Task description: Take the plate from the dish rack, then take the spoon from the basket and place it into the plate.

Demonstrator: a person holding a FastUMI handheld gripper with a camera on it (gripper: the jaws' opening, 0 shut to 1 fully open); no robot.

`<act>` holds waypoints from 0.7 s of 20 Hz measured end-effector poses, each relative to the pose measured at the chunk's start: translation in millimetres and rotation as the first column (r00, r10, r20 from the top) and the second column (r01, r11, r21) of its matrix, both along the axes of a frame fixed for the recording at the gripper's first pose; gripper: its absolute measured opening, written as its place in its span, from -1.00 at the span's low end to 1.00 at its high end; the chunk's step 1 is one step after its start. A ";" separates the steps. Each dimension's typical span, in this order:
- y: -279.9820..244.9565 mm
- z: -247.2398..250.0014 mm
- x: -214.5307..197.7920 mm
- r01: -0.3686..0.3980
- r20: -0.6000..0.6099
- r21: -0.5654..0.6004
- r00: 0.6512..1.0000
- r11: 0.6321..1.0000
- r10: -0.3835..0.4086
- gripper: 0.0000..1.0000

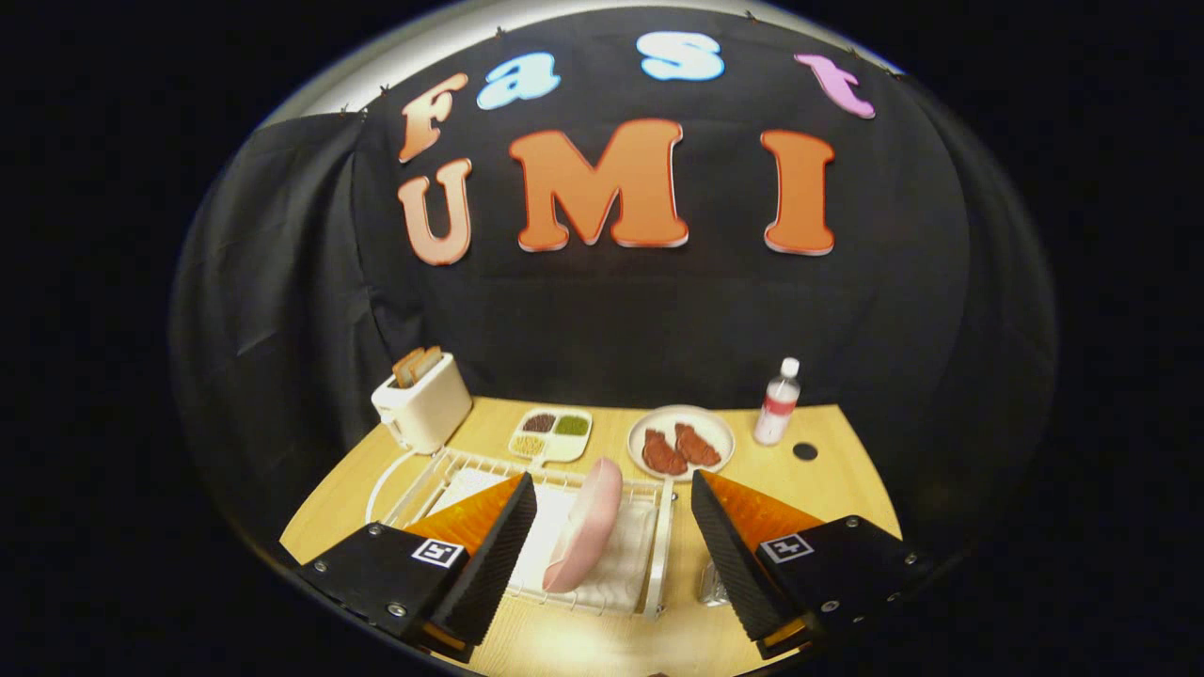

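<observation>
Tongs (613,545) agape; one plate (585,522) between.

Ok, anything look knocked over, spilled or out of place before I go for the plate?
Nothing stands out. The pink plate stands on edge in the white dish rack, between the open gripper fingers; toaster, bottle upright.

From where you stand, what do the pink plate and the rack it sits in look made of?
The pink plate, standing on edge between the open jaws of the gripper, looks like matte plastic or melamine: even colour, soft sheen. The rack seems to be white-coated metal wire: thin, glossy bars.
</observation>
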State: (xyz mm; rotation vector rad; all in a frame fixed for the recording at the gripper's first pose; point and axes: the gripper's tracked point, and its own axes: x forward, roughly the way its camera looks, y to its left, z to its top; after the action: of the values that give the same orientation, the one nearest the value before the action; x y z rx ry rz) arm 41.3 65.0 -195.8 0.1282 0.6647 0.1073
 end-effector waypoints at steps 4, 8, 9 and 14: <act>11.9 -50.9 8.1 -0.014 -0.220 0.025 0.975 1.000 0.020 0.95; 13.2 -82.6 11.2 0.023 -0.402 0.039 0.916 0.999 -0.005 0.84; 15.4 -89.0 14.7 0.033 -0.431 0.038 0.902 0.999 -0.013 0.80; 24.6 -116.5 14.2 0.031 -0.566 -0.017 0.823 0.999 -0.035 0.32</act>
State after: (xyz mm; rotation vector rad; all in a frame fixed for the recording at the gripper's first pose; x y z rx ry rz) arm 55.5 89.6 -312.3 0.1664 1.2629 0.0302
